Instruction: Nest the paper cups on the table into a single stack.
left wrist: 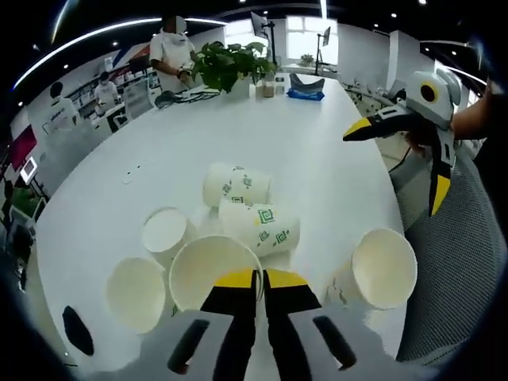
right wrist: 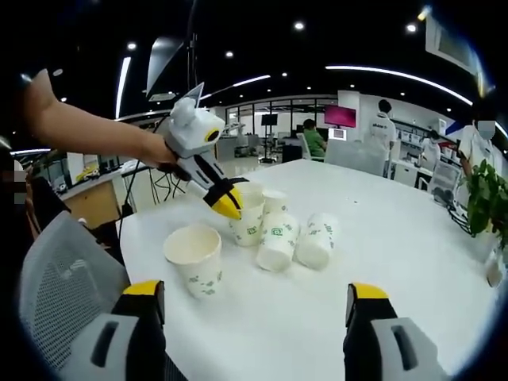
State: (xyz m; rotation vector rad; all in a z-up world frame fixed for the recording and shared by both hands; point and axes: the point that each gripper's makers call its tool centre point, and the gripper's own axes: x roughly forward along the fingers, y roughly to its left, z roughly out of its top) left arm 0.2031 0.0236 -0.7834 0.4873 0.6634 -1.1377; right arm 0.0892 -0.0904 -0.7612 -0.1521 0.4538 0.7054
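Five paper cups (left wrist: 238, 184) | empty | left tongs (left wrist: 260, 279) pinching cup rim (left wrist: 214, 268)

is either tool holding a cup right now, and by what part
The left tool is shut on the rim of an upright white paper cup with green print. The right tool is open, holding nothing.
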